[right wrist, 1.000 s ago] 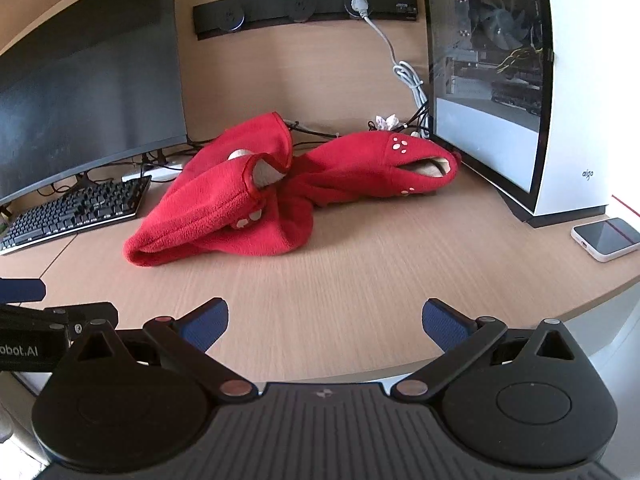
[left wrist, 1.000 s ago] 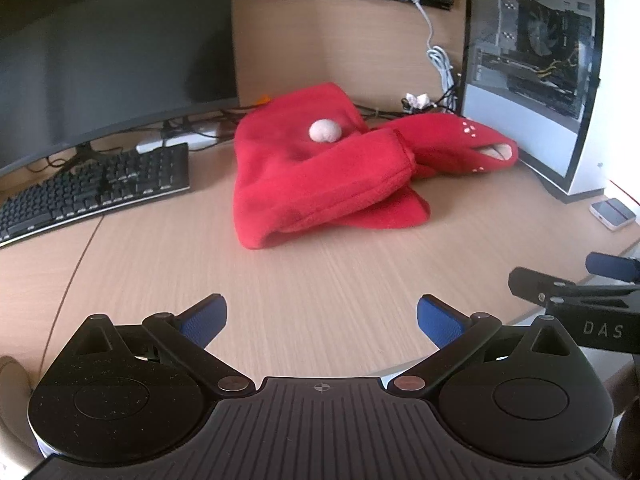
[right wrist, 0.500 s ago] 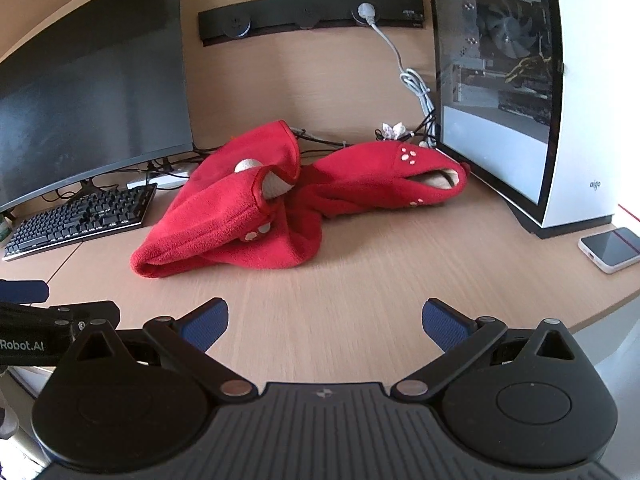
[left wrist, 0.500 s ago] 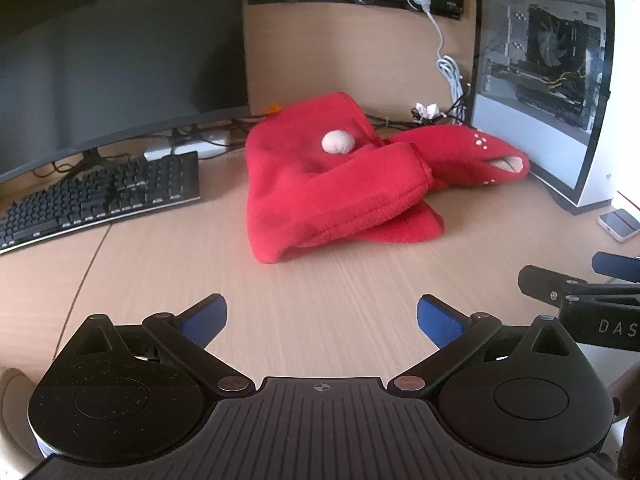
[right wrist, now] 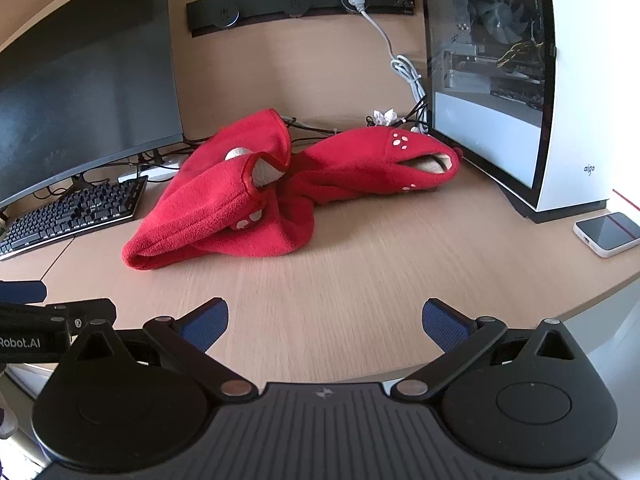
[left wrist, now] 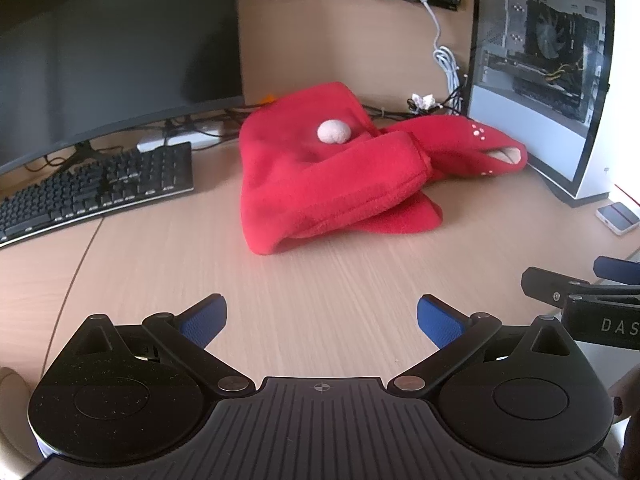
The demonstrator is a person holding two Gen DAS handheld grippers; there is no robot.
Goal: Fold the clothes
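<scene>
Looks like very start of fold, approach step; red fleece garment (left wrist: 332, 184) lying crumpled mid-desk (left wrist: 320, 292), between keyboard (left wrist: 96, 192) and PC case (left wrist: 540, 76), sleeves tangled, nothing flattened yet; next move probably needs both reaching in, grabbing edge or sleeve, spreading it flat first; left hand-held gripper (left wrist: 320, 316) spread wide, released, holding nothing, hovering over bare desk; right hand-held gripper (right wrist: 324, 318) same, wide apart, empty, well short of garment.
</scene>
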